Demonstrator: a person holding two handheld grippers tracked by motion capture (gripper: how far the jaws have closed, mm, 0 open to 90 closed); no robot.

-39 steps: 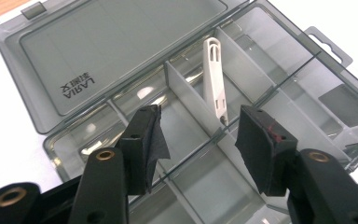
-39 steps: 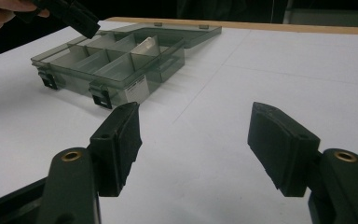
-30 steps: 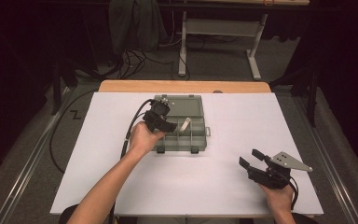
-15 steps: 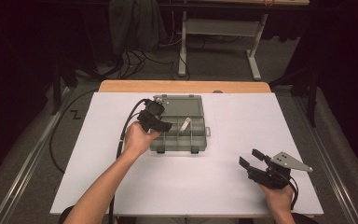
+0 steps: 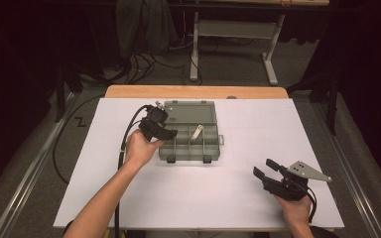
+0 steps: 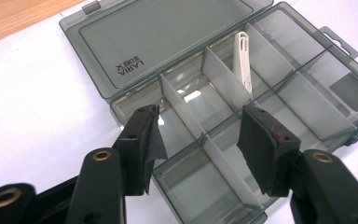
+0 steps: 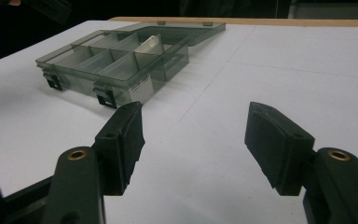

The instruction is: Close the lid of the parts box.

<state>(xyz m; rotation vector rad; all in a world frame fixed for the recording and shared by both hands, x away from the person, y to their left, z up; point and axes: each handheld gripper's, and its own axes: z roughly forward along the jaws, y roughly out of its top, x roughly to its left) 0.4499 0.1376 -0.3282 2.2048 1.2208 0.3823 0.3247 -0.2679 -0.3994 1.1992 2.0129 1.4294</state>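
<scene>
A grey see-through compartment box (image 5: 213, 157) lies open in the middle of the white table, its lid (image 5: 188, 111) flat behind it. A white plastic strip (image 5: 196, 133) leans in one of the middle compartments; I also see this strip (image 6: 242, 60) in the left gripper view. My left gripper (image 5: 167, 134) hovers at the box's left end, open and holding nothing. Seen from that gripper (image 6: 200, 114), the jaws stand wide over the near compartments. My right gripper (image 5: 264, 168) rests open near the front right of the table, pointing at the box (image 7: 135, 88) from a distance.
A wooden strip (image 5: 193, 92) runs along the table's far edge. A black cable (image 5: 124, 148) trails from the left gripper past the forearm. Beyond the table stand a metal frame (image 5: 233, 29) and floor cables (image 5: 144, 64). Bare white tabletop (image 5: 203, 193) lies between the hands.
My left hand and its gripper have drifted a little to the left, off the box's middle toward its left end. The right hand has kept still.
</scene>
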